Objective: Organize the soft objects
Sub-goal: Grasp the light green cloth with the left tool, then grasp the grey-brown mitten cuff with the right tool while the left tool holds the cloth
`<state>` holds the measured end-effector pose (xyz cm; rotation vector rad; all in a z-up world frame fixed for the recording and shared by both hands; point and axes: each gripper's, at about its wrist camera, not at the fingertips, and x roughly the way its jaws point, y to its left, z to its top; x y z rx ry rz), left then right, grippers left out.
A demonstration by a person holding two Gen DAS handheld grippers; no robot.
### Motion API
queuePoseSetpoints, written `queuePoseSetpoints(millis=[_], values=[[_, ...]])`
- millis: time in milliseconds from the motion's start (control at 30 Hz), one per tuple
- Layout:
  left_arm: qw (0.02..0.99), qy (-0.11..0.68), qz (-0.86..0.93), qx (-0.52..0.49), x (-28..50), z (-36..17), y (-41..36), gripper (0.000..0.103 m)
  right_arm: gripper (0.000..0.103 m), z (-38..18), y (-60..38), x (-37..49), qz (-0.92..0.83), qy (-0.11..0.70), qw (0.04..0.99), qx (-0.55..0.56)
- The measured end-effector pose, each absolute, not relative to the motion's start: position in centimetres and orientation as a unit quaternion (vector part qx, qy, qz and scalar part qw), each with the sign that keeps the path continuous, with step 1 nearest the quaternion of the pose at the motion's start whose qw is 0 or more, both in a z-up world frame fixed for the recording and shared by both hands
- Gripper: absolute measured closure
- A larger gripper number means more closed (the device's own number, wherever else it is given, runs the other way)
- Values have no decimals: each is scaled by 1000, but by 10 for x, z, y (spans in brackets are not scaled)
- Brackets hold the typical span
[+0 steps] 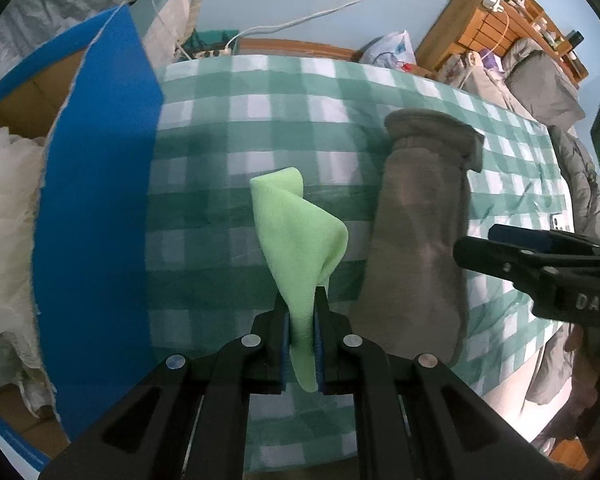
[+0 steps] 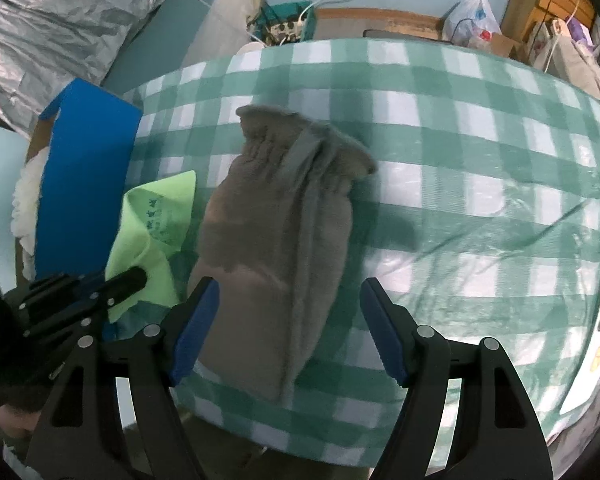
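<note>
- Our left gripper (image 1: 301,320) is clamped on the green cloth (image 1: 300,224), lifted off the checked tablecloth (image 1: 228,128).
- Our right gripper (image 2: 288,328) stands wide, unloaded, above the grey mitt (image 2: 276,240).
- Next, we judge: carry the cloth to the blue-flapped box (image 1: 96,200).

**Right gripper hanging open over the grey mitt**

The right gripper (image 2: 288,332) is pointing steeply down with its blue-padded jaws standing wide, framing the lower part of a grey fleece mitt (image 2: 276,216) that is lying on the green-and-white checked cloth (image 2: 460,168). At the left, the left gripper (image 2: 134,278) is pinching a light green cloth (image 2: 156,216) beside a blue box flap (image 2: 86,168).
</note>
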<state>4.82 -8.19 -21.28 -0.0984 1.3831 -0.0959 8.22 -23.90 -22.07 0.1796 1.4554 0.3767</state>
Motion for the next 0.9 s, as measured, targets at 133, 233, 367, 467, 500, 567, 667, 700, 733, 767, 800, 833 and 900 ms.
queuePoseSetpoints(millis=[133, 233, 367, 467, 500, 567, 667, 700, 733, 767, 800, 833, 900], values=[[768, 638, -43, -43, 48, -213, -75, 93, 30, -233, -232, 87, 161, 669, 720, 88], [766, 640, -44, -39, 48, -214, -72, 93, 30, -242, -227, 91, 151, 675, 717, 89], [764, 642, -47, -36, 49, -215, -69, 93, 29, -249, -221, 94, 144, 679, 715, 78], [763, 644, -49, -33, 49, -217, -68, 93, 28, -256, -215, 96, 134, 684, 714, 60], [763, 644, -50, -33, 49, -217, -67, 93, 28, -256, -214, 96, 131, 683, 717, 54], [762, 645, -51, -33, 49, -218, -66, 93, 28, -255, -209, 96, 126, 684, 718, 36], [761, 646, -52, -32, 50, -219, -68, 93, 35, -255, -203, 95, 120, 682, 721, 12], [761, 646, -52, -31, 51, -219, -68, 93, 40, -254, -200, 94, 121, 681, 722, 8], [762, 645, -53, -30, 50, -219, -68, 93, 48, -251, -197, 94, 124, 678, 724, 1], [762, 644, -54, -29, 50, -218, -69, 93, 55, -249, -193, 93, 126, 677, 725, -5], [763, 644, -55, -28, 50, -218, -69, 93, 58, -247, -189, 92, 131, 674, 727, -14], [763, 643, -55, -28, 50, -217, -69, 93, 66, -246, -186, 91, 135, 672, 728, -18], [765, 641, -57, -27, 49, -215, -70, 93, 81, -242, -183, 90, 145, 666, 731, -23]])
